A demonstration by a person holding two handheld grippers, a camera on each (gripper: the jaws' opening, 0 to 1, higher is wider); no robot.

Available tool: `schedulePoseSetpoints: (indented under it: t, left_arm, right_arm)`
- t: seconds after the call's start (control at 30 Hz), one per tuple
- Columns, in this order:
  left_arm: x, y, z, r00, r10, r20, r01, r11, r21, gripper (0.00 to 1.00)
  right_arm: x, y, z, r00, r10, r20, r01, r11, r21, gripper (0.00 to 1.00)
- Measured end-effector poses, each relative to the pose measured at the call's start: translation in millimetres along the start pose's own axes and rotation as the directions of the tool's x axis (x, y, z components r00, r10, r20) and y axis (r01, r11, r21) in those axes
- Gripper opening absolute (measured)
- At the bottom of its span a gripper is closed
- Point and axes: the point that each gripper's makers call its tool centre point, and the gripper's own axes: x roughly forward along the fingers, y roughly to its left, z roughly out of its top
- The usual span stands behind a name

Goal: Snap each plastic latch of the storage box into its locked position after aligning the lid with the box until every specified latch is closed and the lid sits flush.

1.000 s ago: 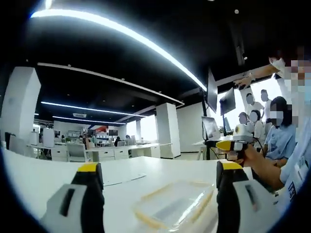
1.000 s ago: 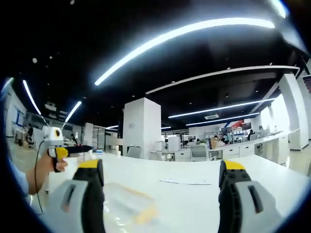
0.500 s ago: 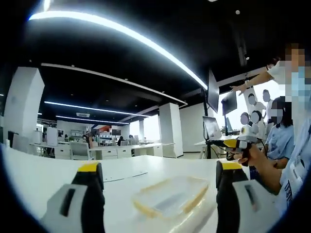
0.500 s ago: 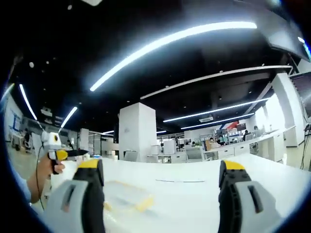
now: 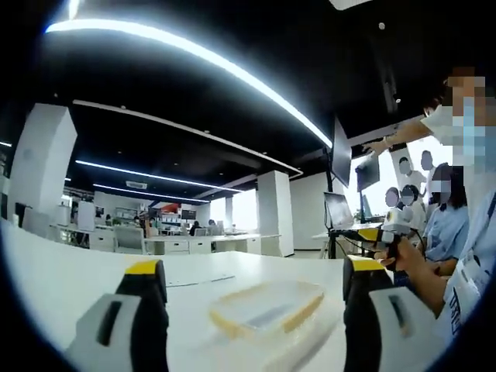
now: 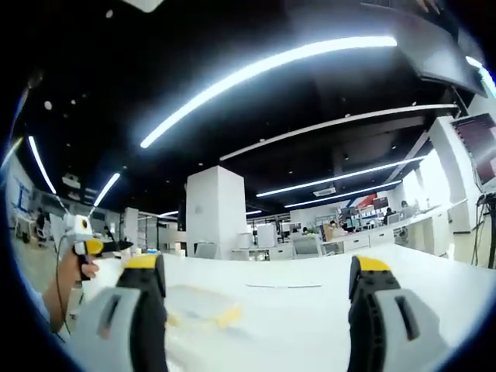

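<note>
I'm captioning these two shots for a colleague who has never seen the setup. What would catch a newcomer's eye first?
Probably the long bright ceiling light strip arcing across the dark ceiling. Next, the clear storage box with yellow latches lying on the white table, between the left gripper's open jaws. The right gripper, also open, has the box low and left between its jaws.

No text, label, brand or number can be read here. Dark lettering runs down the person's sleeve (image 5: 459, 308) at the right of the left gripper view, too blurred to make out.
</note>
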Motion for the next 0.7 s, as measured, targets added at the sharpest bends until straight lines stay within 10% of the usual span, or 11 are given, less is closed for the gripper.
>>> schedulePoseSetpoints:
  t: [0.7]
  left_arm:
    - [-20, -11.5, 1.0, 1.000, 0.008, 0.026, -0.009, 1.000, 0.001, 0.94]
  right_arm:
    - [-26, 6, -2.2, 0.999, 0.022, 0.034, -0.022, 1.000, 0.006, 1.00]
